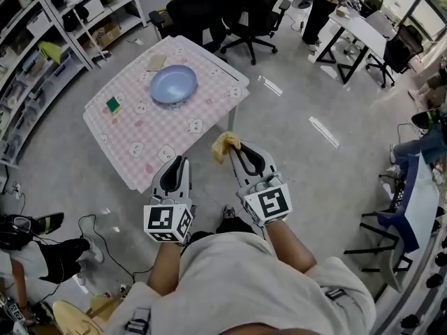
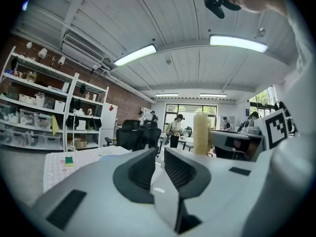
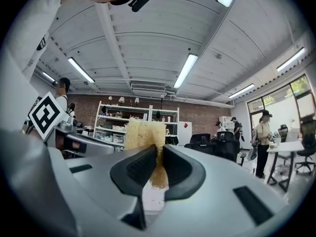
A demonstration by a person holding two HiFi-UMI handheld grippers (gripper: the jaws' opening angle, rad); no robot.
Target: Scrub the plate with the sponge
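My right claw is clamped on the yellow sponge. In the right gripper view the sponge is squeezed thin between the jaws, and its free end stands up past their tips, so it leads the way. My left claw has its jaws drawn nearly together with nothing between them. In its own view I see only a thin slit of daylight there.

The blue plate sits on the pink checked table, toward the far side of it. Everything turns on that plate. It lies ahead of my right claw and off to the left, well apart from the sponge. It lies almost straight ahead of my left claw. Both claws hang short of the plate, at about the near edge of the table. The sponge seems to be over the floor rather than the cloth.

A small green scourer lies left of the plate and a tan scrap lies just beyond it. Both are clear of my path.

I judge the next move to be a reach forward and leftward with the right claw, sponge end first, down onto the plate. The left claw is placed to come straight in and steady the rim.
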